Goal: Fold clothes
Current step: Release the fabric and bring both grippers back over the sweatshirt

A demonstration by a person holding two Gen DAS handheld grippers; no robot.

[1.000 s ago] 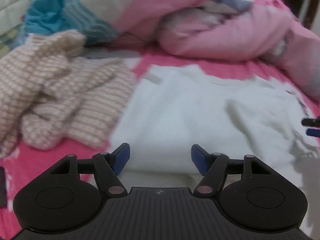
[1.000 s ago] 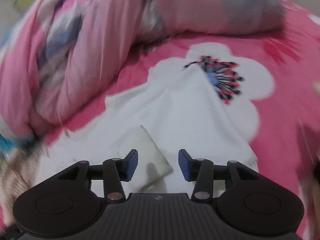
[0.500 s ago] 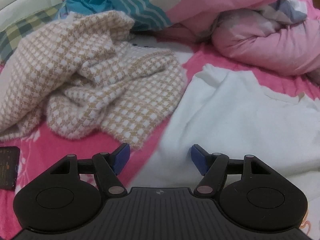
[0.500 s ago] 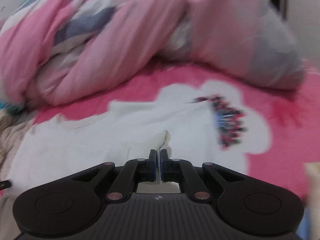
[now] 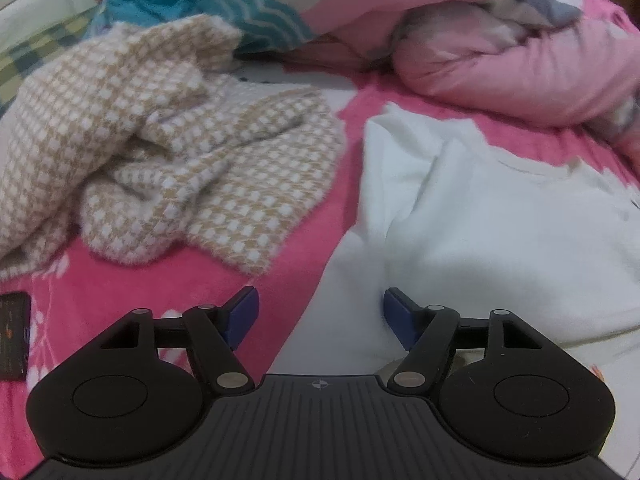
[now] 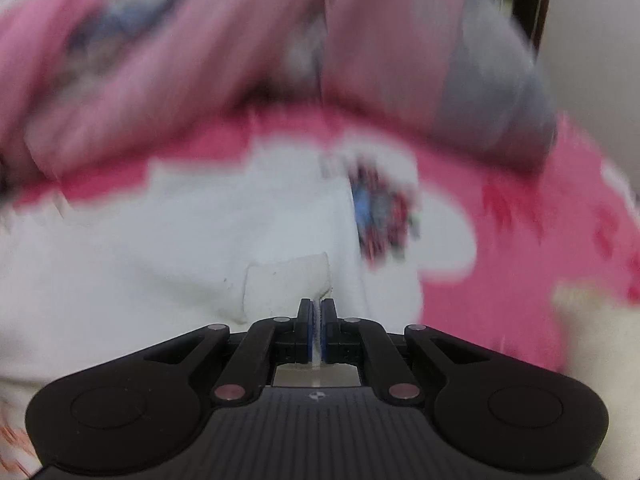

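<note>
A white garment (image 5: 492, 216) lies spread on a bed covered with a pink flowered sheet (image 5: 120, 280), its neckline toward the far side where a rumpled pink quilt (image 5: 500, 60) is heaped. The left tongs (image 5: 320, 314) stand spread above the garment's near left edge, one blue pad over the pink sheet and the other over white cloth, with nothing pinched between them. Just to the left of the white garment sits a crumpled beige-and-white checked sweater (image 5: 168, 160) (its near hem is close to the white cloth, though touching or not is hard to tell). Behind it a teal striped cloth (image 5: 224, 4) shows, and a dark flat object (image 5: 14, 336) lies at the sheet's left margin.

The right tongs (image 6: 318, 330) are pressed together on a thin fold of the white garment (image 6: 180, 260), a sliver of cloth visible between the pads, beside a small rectangular flap. That view is blurred; the sheet's flower print (image 6: 380, 208) lies just beyond.
</note>
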